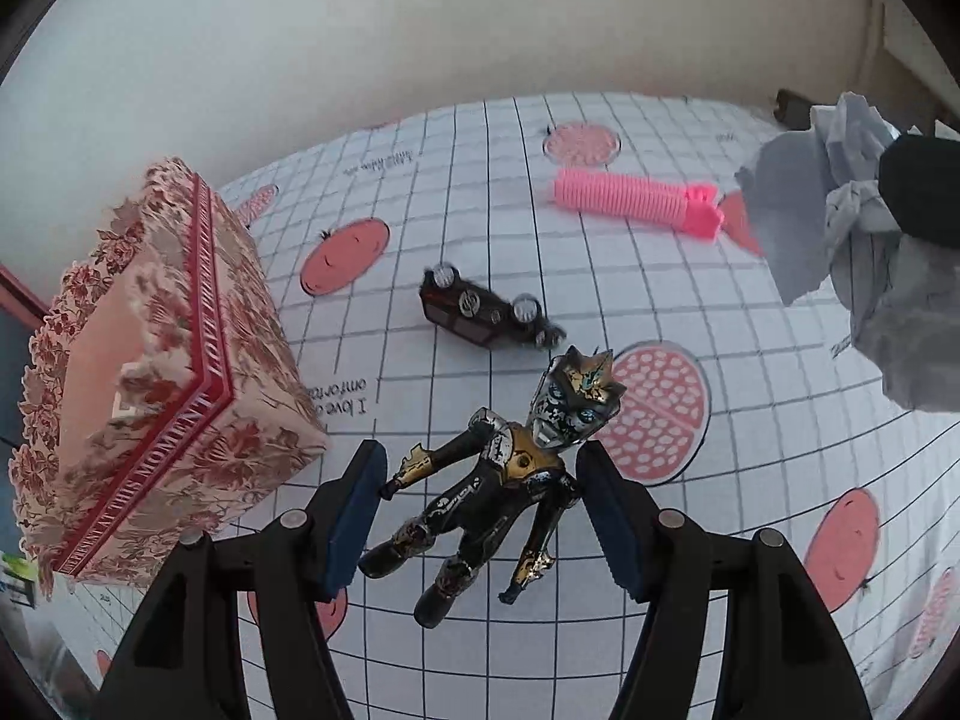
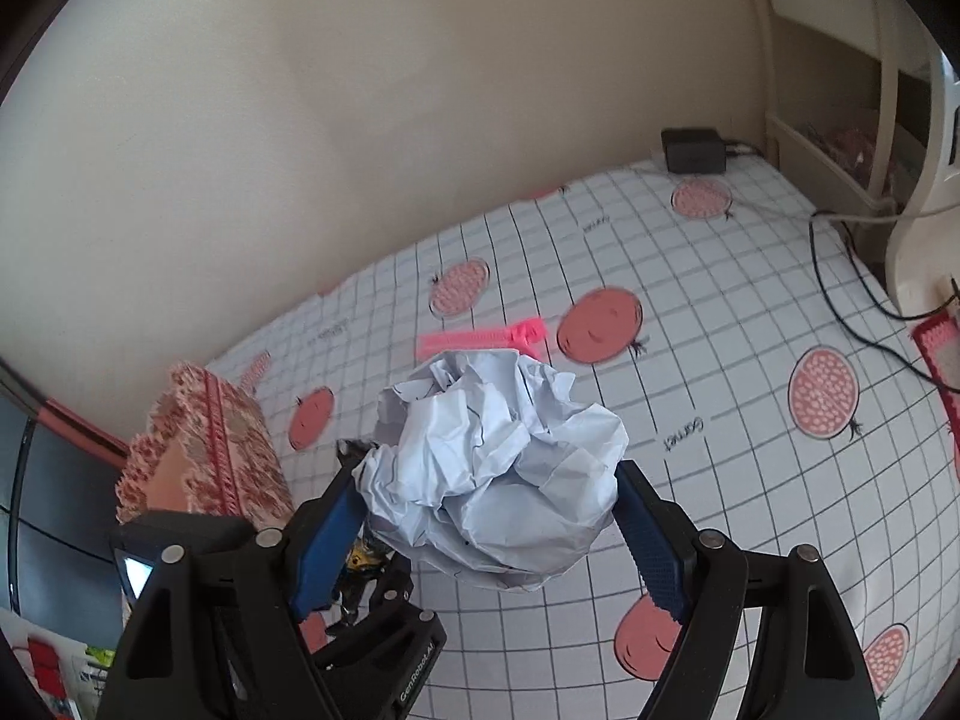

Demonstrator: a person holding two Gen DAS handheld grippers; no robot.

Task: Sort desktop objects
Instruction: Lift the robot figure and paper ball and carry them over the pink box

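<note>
A black, gold and silver toy figure [image 1: 510, 468] hangs face-up between the blue pads [image 1: 354, 516] of my left gripper [image 1: 480, 468], which is shut on its arms and shoulders. My right gripper [image 2: 487, 480] is shut on a crumpled ball of white paper [image 2: 498, 468] and holds it above the tablecloth. In the left wrist view that paper ball [image 1: 864, 276] shows at the far right. An overturned dark toy car [image 1: 486, 312] lies just beyond the figure. A pink comb-like clip [image 1: 636, 201] lies farther back, and it shows again as the pink clip [image 2: 480, 339] behind the paper.
A floral pink-and-red box [image 1: 156, 372] stands at the left on the checked tablecloth [image 1: 750, 420] with fruit prints. A black charger [image 2: 693, 150] sits by the wall at the back right, with cables [image 2: 852, 306] trailing near a white lamp base [image 2: 918, 228].
</note>
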